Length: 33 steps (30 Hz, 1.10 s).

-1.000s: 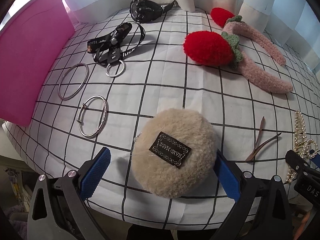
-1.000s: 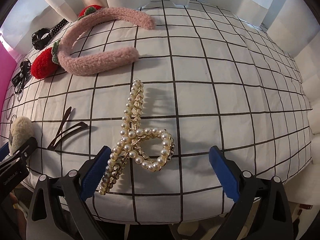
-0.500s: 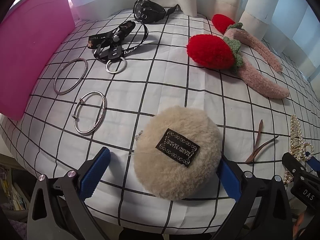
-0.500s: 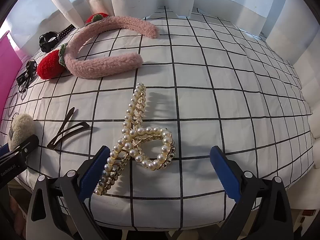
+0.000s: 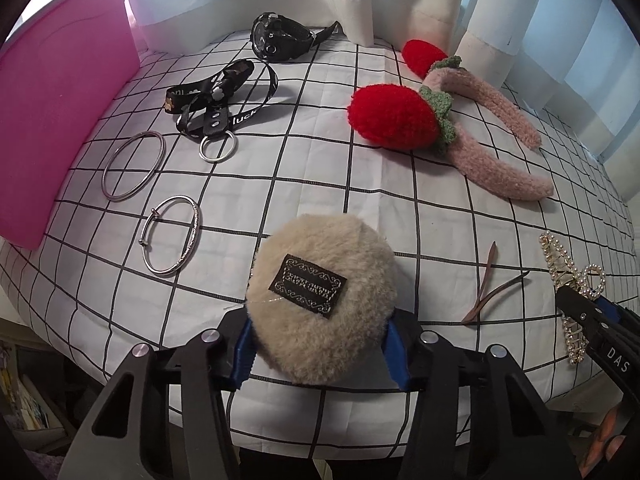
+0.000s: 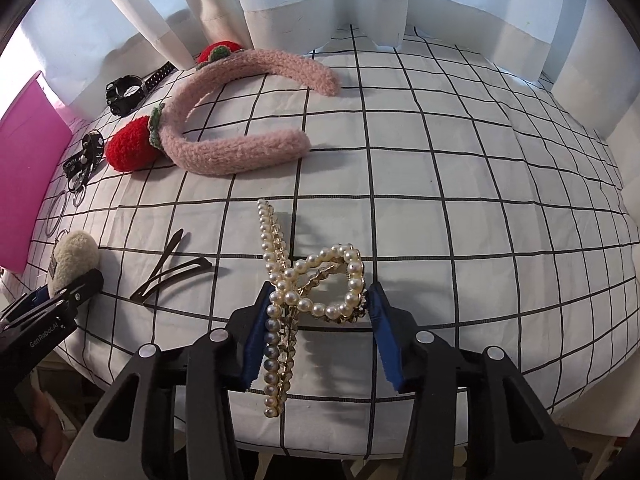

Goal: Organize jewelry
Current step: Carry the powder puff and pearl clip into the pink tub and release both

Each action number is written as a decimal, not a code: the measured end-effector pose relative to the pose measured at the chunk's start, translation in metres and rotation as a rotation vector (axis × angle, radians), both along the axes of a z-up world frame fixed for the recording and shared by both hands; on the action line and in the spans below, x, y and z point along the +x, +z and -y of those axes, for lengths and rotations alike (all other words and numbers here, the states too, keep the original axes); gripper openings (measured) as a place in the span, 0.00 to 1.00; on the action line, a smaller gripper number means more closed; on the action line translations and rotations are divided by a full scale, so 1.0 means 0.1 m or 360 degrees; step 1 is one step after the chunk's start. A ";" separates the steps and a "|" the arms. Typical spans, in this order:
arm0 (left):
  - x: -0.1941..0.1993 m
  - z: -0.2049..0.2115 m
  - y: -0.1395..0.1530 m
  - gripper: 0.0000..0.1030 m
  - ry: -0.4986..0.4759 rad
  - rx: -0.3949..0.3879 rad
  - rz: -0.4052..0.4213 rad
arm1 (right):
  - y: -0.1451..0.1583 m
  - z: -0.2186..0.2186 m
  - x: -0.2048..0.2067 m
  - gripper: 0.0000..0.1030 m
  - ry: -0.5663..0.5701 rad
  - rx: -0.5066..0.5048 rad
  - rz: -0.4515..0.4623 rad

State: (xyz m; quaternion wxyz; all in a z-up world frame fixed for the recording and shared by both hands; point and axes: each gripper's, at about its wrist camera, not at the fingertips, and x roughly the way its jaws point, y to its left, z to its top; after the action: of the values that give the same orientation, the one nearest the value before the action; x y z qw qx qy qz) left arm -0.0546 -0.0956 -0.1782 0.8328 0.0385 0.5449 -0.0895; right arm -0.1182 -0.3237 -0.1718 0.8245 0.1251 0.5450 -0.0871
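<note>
A: Step in hand? I read it as a double pickup. My left tongs (image 5: 320, 344) are closing, blue pads pressed into the round beige plush puff with a black woven label (image 5: 320, 300) at the near edge of the white black-grid cloth (image 5: 360, 184).

B: And the right?

A: My right tongs (image 6: 316, 332) are closing on the looped faux-pearl, gold-wire hair claw (image 6: 308, 292). Next, I judge: lift both gently; plush compresses, beads are slippery.
</note>
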 end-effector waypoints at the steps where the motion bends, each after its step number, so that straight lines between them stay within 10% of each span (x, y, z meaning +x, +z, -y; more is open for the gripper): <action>1: 0.00 0.00 0.02 0.49 0.0001 0.0001 0.0008 | 0.02 0.01 0.00 0.43 0.0001 -0.0002 0.0012; 19: 0.16 -0.37 1.17 0.49 0.0148 -0.0154 0.0346 | 1.02 -0.33 0.50 0.43 0.0230 0.0053 0.0372; 33: 0.50 -1.90 2.18 0.49 0.0447 -0.0186 0.0655 | 2.01 -1.81 1.50 0.43 0.0634 0.0197 0.0690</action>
State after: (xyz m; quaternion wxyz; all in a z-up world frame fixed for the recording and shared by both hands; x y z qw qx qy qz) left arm -0.0046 0.0940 0.0397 0.9313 -0.0683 0.3578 0.0055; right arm 0.0322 -0.1425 0.0296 0.9132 0.0814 0.3744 0.1387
